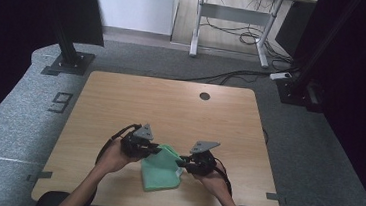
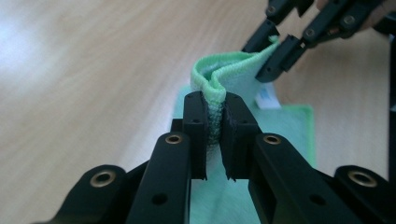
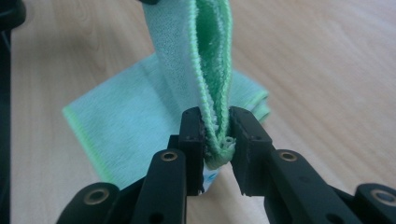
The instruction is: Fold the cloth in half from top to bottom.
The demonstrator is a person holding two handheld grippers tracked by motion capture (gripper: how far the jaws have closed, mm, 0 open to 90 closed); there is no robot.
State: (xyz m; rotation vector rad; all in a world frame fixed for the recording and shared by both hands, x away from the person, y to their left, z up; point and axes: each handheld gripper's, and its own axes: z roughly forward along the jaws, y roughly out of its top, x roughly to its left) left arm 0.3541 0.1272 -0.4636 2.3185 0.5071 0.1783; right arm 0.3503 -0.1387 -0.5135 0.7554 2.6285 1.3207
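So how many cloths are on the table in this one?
1. A green cloth lies near the table's front edge, one edge pinched by the left gripper, another by the right gripper. Nothing seems hidden beneath it.

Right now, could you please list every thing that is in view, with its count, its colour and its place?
cloth: one, light green, on the near middle of the table, its upper edge lifted between both grippers
label: one, white, sewn to the cloth edge
table: one, light wood, centre of the room
hole cap: one, dark, far side of the table
desk frame: one, grey, behind the table
cables: several, black, on the floor
left gripper: one, black, fingers shut on the cloth
right gripper: one, black, fingers shut on the cloth
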